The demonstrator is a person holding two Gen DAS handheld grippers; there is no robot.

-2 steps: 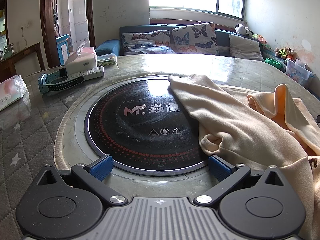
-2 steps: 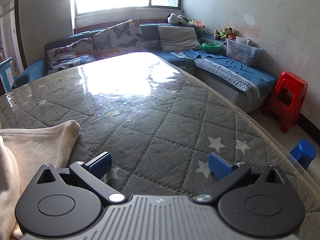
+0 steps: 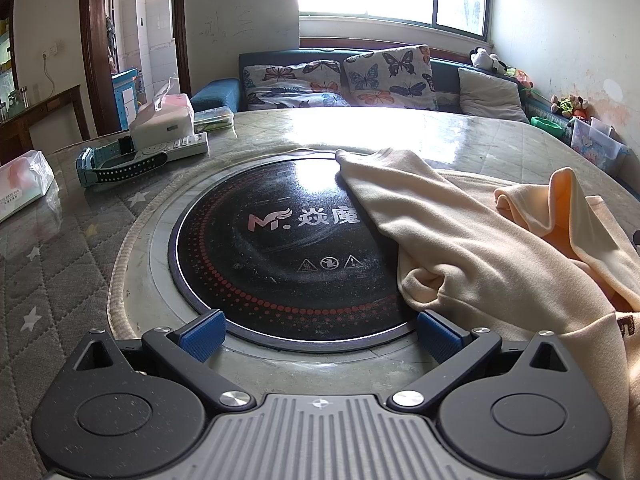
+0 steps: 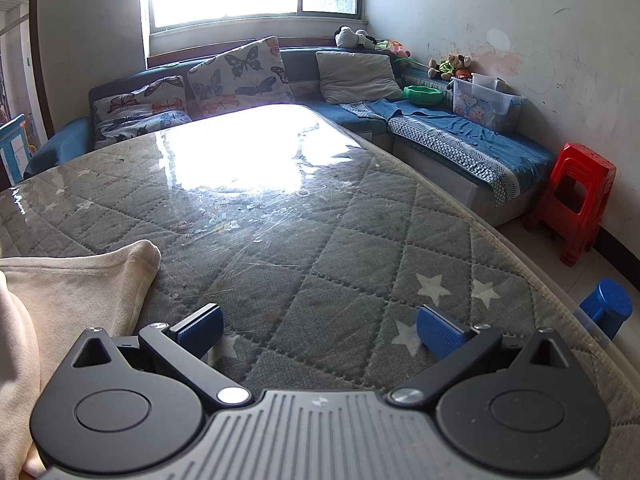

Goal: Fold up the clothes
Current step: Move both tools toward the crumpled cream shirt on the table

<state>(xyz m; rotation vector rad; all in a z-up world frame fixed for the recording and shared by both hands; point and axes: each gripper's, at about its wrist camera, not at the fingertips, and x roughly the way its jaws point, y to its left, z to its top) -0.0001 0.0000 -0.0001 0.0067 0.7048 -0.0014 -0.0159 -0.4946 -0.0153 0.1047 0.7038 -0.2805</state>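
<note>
A cream garment [image 3: 472,248] lies crumpled on the right of the table, one part draped over the black round cooktop [image 3: 280,248]. My left gripper [image 3: 320,338] is open and empty, just above the cooktop's near rim, with the garment beside its right finger. In the right wrist view a corner of the same garment [image 4: 80,280] lies at the left. My right gripper [image 4: 320,330] is open and empty over the quilted table cover [image 4: 360,272], to the right of the cloth.
A tissue box [image 3: 162,120], a remote [image 3: 176,148], a teal watch [image 3: 108,160] and a plastic packet [image 3: 24,184] sit at the table's far left. A sofa with cushions [image 4: 240,76] runs behind. A red stool [image 4: 576,200] and a blue-capped bottle [image 4: 604,308] stand beyond the table's right edge.
</note>
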